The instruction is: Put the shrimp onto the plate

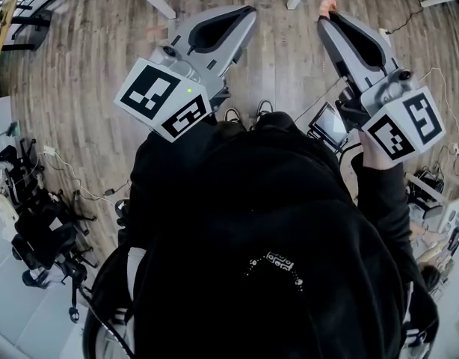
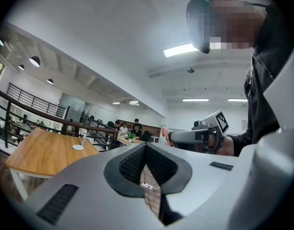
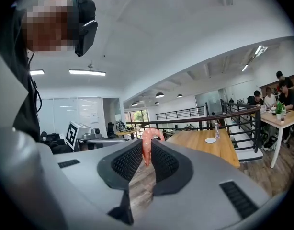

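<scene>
So, both tongs are held out forward at chest height, over the wood floor [image 1: 95,73]. The right tongs [image 3: 147,145] pinch the shrimp [image 3: 146,152] at their tips. The left tongs [image 2: 146,146] are closed and empty.

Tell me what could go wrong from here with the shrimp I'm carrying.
1. The right gripper pinches the shrimp only at its jaw tips, with the curled end sticking out above them; a jolt could drop it onto the wooden floor.
2. The only plate in sight, a small white plate on the wooden table, stands well away, so the carry looks long.
</scene>
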`<state>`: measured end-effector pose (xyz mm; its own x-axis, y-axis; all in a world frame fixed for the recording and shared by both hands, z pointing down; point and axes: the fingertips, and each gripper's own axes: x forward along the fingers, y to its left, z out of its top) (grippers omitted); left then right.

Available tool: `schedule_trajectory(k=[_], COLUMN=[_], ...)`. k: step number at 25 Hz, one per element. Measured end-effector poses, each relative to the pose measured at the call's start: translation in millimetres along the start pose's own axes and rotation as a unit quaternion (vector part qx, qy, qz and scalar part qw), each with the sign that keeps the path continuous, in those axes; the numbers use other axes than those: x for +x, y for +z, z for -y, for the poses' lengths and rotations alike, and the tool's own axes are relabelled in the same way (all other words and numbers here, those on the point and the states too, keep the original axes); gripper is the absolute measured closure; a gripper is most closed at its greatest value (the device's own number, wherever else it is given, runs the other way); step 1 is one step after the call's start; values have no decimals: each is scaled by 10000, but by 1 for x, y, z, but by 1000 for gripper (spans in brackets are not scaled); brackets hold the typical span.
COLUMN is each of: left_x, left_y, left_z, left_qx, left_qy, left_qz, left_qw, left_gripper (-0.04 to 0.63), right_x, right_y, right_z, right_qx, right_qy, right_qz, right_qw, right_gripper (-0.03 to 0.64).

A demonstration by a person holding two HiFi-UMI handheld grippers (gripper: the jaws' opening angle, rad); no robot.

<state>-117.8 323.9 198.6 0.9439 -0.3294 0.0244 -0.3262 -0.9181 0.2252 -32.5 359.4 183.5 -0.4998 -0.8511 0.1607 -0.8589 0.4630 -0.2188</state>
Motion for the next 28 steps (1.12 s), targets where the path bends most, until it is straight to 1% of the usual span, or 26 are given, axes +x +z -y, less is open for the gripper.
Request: schedule_trajectory(k=[3, 7, 10, 14, 19, 22, 26, 28], left_x=[4, 44, 64, 77, 91, 91, 88, 89], left_y=[1, -15, -25, -25, -30, -33, -36, -35], left_z=[6, 32, 44, 48, 59, 60, 49, 43], left_qx=[-80, -40, 10, 50, 182, 230, 92, 60], left_qy=[-78, -162, -156, -118, -220, -199, -45, -35], left_qz=[-30, -231, -363, -428, -606, -697, -712, -691], left_qw=[9999, 9996, 9992, 9990, 9978, 9971, 9974, 9976], left_gripper=[589, 589, 589, 589, 589, 589, 589, 589], right_x=[1, -26, -46, -64, -87, -93, -94, -90], right_y=[4, 3, -6, -11, -22, -25, -27, -27], right_z=[-1, 29, 50, 65, 82, 90, 100, 106], right_qx=[60, 183, 270, 342, 458, 505, 541, 540], right_qy=[72, 162, 119, 78, 26, 30, 11, -15], right_qz=[-5, 159, 255, 332, 359, 335, 255, 216], right_qw=[10000, 9996, 9992, 9988, 9983, 9982, 9982, 9983], right_gripper=[551, 551, 551, 551, 551, 551, 551, 551])
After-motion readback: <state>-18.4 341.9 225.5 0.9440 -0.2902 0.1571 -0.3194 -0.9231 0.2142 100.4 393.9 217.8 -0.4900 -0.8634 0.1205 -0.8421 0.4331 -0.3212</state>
